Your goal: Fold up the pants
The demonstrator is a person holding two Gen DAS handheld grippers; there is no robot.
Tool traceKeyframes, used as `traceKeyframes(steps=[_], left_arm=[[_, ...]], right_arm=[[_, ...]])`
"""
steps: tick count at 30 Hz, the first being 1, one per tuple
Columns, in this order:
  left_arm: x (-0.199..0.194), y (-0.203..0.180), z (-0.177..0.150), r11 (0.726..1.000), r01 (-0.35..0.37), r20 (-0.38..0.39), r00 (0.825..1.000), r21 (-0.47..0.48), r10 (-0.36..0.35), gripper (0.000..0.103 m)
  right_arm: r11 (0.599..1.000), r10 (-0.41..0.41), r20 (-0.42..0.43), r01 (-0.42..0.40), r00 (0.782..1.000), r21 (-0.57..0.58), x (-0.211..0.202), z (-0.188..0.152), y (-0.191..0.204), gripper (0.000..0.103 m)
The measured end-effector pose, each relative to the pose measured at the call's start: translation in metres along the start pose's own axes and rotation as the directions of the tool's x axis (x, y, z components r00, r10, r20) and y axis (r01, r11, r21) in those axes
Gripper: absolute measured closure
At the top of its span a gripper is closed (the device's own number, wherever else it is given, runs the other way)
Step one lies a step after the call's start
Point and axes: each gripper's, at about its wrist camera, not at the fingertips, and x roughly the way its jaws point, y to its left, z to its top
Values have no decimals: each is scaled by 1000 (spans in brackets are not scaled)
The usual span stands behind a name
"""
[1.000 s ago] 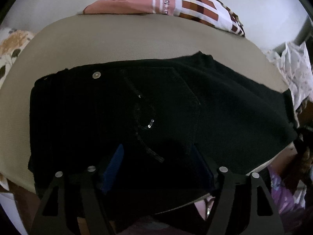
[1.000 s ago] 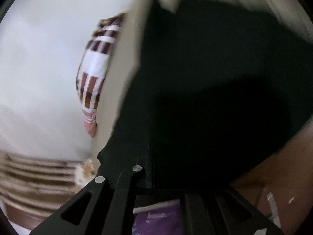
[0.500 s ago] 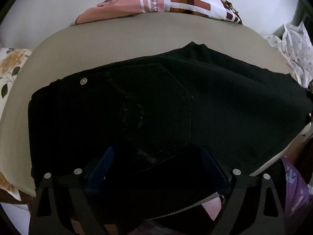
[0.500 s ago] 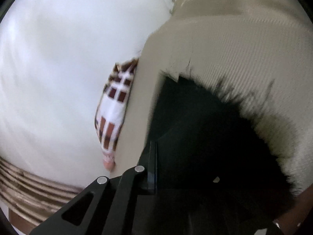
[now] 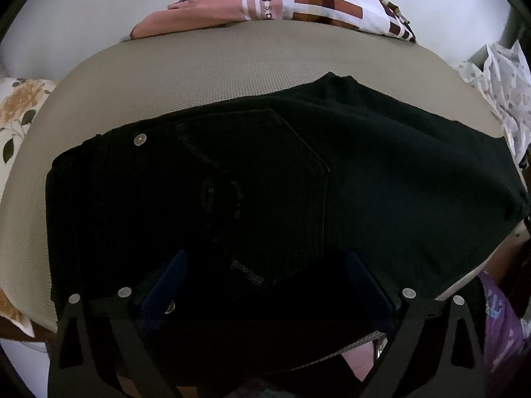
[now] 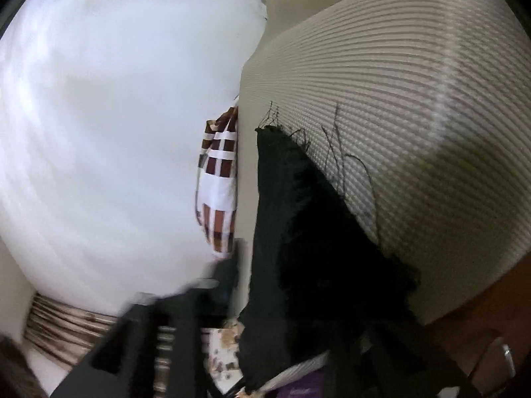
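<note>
Your one pair of black denim pants (image 5: 252,179) lies folded mid-frame on the ribbed beige cushion (image 5: 205,76), frayed hem showing. Your left gripper (image 5: 265,285) gapes wide above them, empty; your right gripper (image 6: 292,298) has just been opening, hem between its jaws.

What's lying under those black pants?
The black pants lie on a beige woven cushion, which shows bare all around them. Whatever may sit directly beneath the fabric is covered and cannot be seen.
</note>
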Motion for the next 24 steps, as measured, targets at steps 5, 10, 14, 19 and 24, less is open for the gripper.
traceKeyframes(steps=[5, 10, 14, 19, 24], left_arm=[[0, -2, -2, 1000, -8, 14, 1000, 18, 8, 6], [-5, 2, -2, 1000, 12, 20, 1000, 1, -12, 6], [-16, 23, -4, 995, 58, 45, 998, -82, -54, 6], [-45, 54, -6, 977, 104, 115, 990, -184, -84, 6], [-79, 94, -16, 953, 146, 154, 982, -265, -107, 6]], right_arm=[[997, -19, -37, 17, 999, -69, -2, -12, 7, 56], [968, -200, 0, 198, 980, -155, 5, -13, 9, 98], [960, -226, 29, 227, 974, -161, 10, -11, 13, 99], [955, -267, 48, 271, 962, -121, -1, -7, 11, 81], [969, -218, 33, 220, 976, -115, 1, -23, 28, 58]])
